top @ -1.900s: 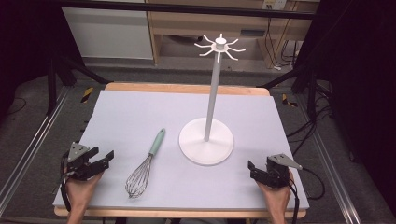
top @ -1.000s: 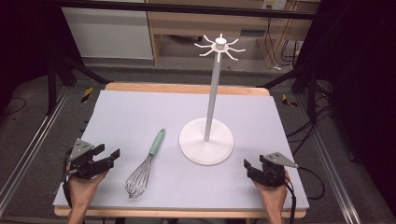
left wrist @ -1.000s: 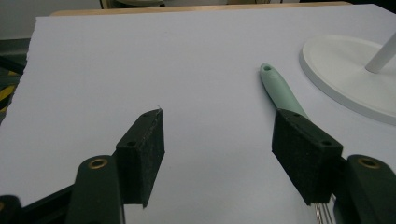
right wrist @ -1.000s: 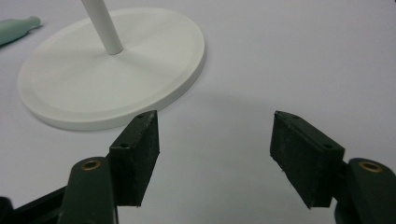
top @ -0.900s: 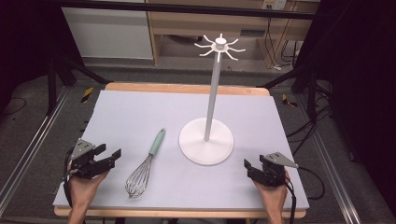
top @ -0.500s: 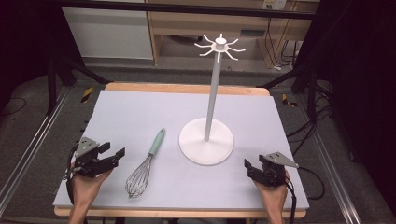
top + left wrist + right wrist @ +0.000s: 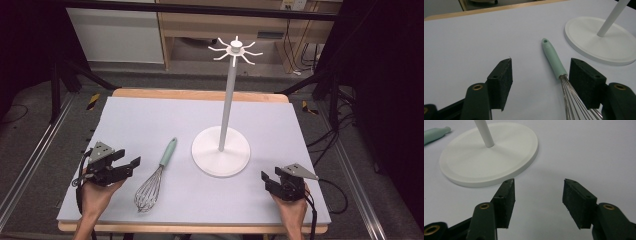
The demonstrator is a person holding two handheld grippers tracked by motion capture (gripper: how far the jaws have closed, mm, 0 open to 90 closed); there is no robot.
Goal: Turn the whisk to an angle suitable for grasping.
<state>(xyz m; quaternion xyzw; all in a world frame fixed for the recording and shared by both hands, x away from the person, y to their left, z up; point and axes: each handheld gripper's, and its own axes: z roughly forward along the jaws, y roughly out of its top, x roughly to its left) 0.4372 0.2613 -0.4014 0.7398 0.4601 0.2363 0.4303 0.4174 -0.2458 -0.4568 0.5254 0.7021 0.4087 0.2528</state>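
A whisk [image 7: 156, 176] with a mint-green handle [image 7: 553, 58] and wire head lies on the pale mat, left of a white hook stand [image 7: 221, 150]. My left gripper [image 7: 131, 164] hovers just left of the whisk, open, its jaws aimed at the whisk's neck with nothing between them. In the left gripper view the left gripper [image 7: 541, 75] frames bare mat, with the handle next to the right pad. My right gripper [image 7: 266, 178] rests near the front right of the mat, right of the stand's base [image 7: 489, 152]. Its jaws are closing on nothing; the right gripper [image 7: 539, 195] has only mat between the pads.
The stand's thin pole [image 7: 228, 100] rises to a crown of hooks [image 7: 235, 49]. The mat covers a wooden table [image 7: 200, 94]. Metal rails run along both sides, and cables lie on the floor at the right [image 7: 330, 140].
My left gripper has lifted slightly and moved right toward the whisk. The right gripper has stayed in place while its jaws have narrowed.
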